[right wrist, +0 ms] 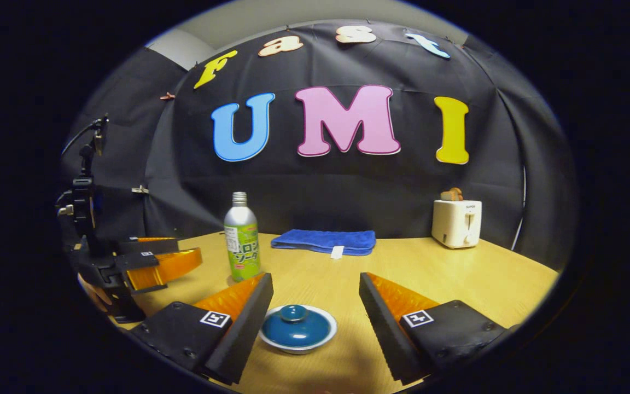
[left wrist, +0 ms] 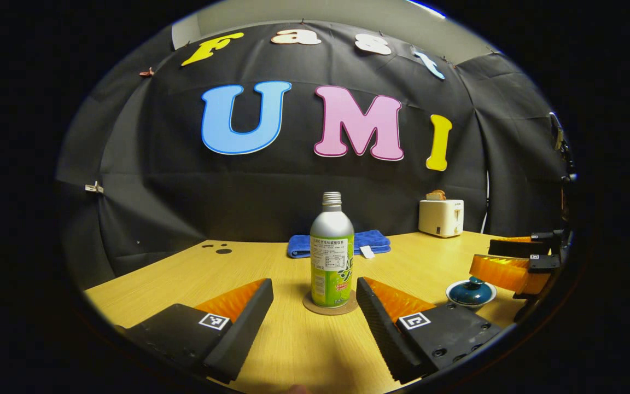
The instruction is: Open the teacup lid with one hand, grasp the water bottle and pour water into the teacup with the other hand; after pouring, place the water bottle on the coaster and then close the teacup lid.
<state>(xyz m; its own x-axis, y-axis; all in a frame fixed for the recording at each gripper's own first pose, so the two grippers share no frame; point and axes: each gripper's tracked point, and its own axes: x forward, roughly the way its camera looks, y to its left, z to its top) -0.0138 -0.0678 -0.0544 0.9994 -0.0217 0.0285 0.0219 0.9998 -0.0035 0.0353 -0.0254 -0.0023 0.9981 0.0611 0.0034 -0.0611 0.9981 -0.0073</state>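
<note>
The bottle [left wrist: 332, 257] stood on its coaster [left wrist: 315, 307] between the left gripper's [left wrist: 315, 303] spread jaws; the right gripper [right wrist: 315, 298] hovered, jaws apart, over the lidded teacup [right wrist: 297, 328]. Whether pouring was done could not be told.

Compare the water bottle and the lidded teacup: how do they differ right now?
The water bottle stands tall and narrow; the teacup is low and wide. The bottle sits on a coaster; the teacup rests directly on the table. The bottle has no cap; the teacup's lid is on. Both are ungripped, each framed by an open gripper.
</note>
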